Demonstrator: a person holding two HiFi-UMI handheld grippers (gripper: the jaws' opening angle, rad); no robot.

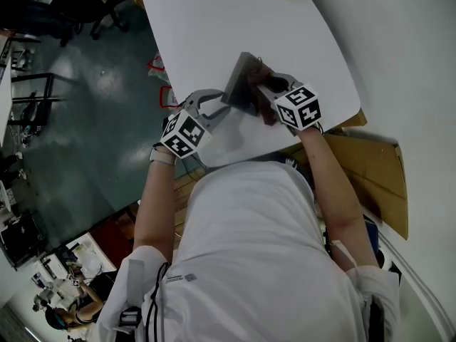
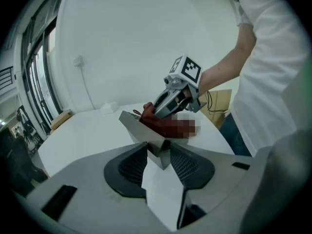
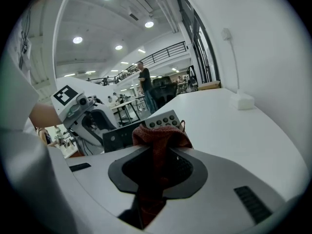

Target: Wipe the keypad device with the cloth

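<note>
Left gripper [image 2: 158,156] has its jaws closed narrow on the near lower corner of the keypad device [image 2: 140,129]. It acts only as a clamp. The device is tilted over the white table [image 1: 214,20] near its front edge. Whether the far end touches the tabletop can't be made out.

Right gripper [image 3: 157,155] has its jaws pinched on the dark red cloth [image 3: 158,135]. A wad of cloth bulges out past the tips, with the tail hanging back through the jaws.

Key relation: the keyed face sits straight ahead of the right jaws, just past the wad. The buttons [image 3: 162,122] face up toward that gripper. The cloth touches the near edge of the face but doesn't cover the keys.

The device's long axis runs from the left jaws out away from the person, roughly crosswise to the right gripper's approach.

Judgement: the right gripper is the working side, and the stroke should go forward along the face. The corner grip is small, so pushing hard could twist the device in the left jaws.
</note>
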